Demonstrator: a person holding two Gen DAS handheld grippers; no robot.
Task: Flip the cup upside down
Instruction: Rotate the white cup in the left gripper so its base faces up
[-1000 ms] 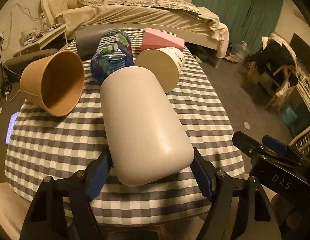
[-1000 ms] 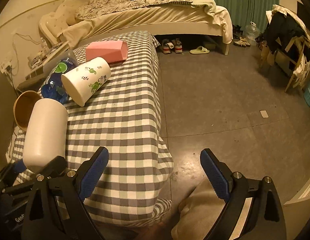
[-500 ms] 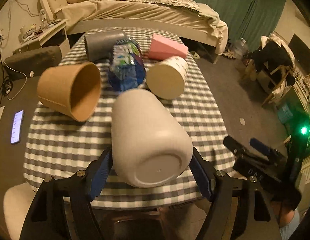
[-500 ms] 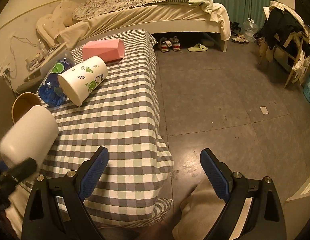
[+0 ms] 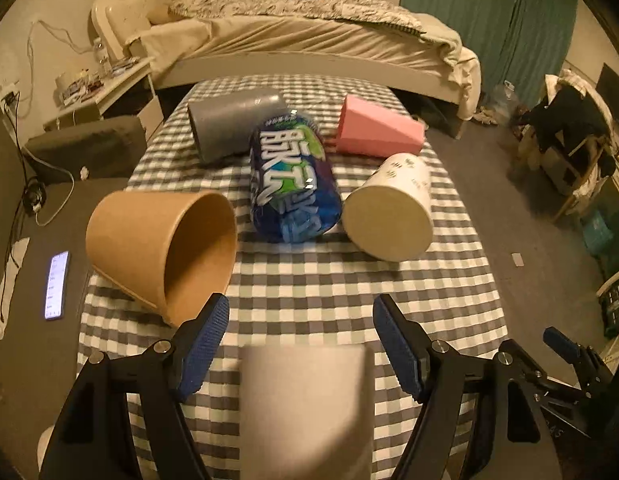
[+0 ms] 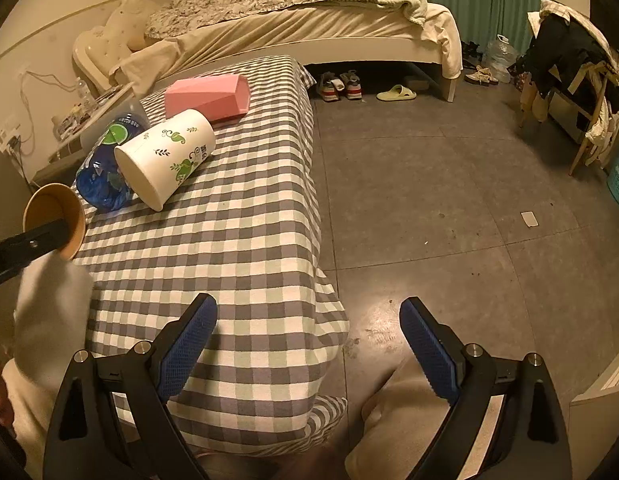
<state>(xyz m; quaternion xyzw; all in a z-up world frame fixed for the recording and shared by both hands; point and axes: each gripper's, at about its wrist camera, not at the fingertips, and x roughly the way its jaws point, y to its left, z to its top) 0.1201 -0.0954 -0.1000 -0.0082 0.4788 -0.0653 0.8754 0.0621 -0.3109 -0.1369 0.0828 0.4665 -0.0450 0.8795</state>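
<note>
Standing blurred at the near end of the checked table (image 5: 389,292), the pale grey cup (image 5: 303,404) showed a flat top edge and straight sides, its long axis apparently vertical; motion blur and the frame's bottom edge cut it off, so I could not tell whether the mouth faced up or down. It sat low between the fingers of the left gripper (image 5: 300,346), whose blue pads (image 5: 203,344) stood apart on either side of it, not touching its sides. In the right wrist view the same cup appeared as a smeared pale shape at the table's near left edge, partly crossed by a black finger of the left gripper.

Five other containers lay on their sides farther along the table: one brown paper cup (image 5: 161,252) with its mouth toward the camera, one blue printed bottle (image 5: 293,184), one white cup with green leaf print (image 6: 167,158), one grey cup (image 5: 233,126) and one pink faceted cup (image 5: 375,134).

The right gripper (image 6: 307,346) hung beside the table over the grey floor (image 6: 449,200), its tongs wide apart and holding nothing. One lit phone (image 5: 56,286) lay on the floor to the left.
</note>
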